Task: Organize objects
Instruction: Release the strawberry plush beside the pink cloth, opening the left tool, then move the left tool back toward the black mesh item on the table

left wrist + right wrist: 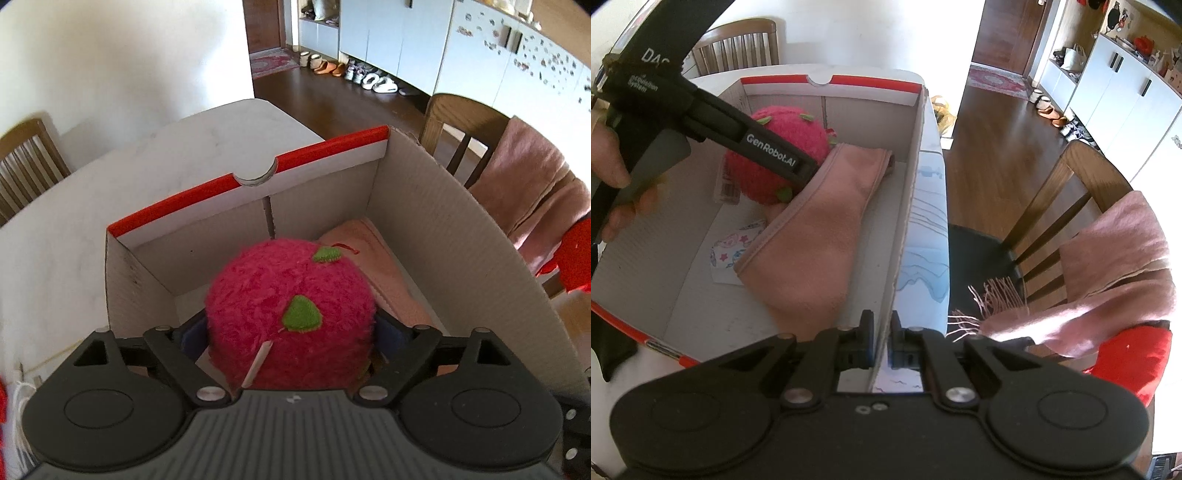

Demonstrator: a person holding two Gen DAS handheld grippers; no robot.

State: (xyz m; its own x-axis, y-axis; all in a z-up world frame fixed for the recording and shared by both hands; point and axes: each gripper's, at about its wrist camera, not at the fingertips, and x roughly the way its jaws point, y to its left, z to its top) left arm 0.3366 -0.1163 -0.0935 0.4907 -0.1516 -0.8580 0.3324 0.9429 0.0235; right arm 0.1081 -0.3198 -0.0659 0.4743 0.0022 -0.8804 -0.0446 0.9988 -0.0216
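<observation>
White table [221, 147], upper left — left gripper [291, 328] splayed wide, flanking plush ball [273, 295] unsqueezed: light, squashy, grippable mid-girth; right gripper [882, 339] pinched tight on box wall [908, 206].

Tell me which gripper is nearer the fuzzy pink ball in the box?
Left. The left gripper straddles the fuzzy pink ball inside the box, jaws wide on either side. The right gripper is shut on the box's side wall, well away from it.

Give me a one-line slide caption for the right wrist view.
Right tongs clamp the box wall while the left tongs lower a pink plush ball beside a pink towel.
</observation>
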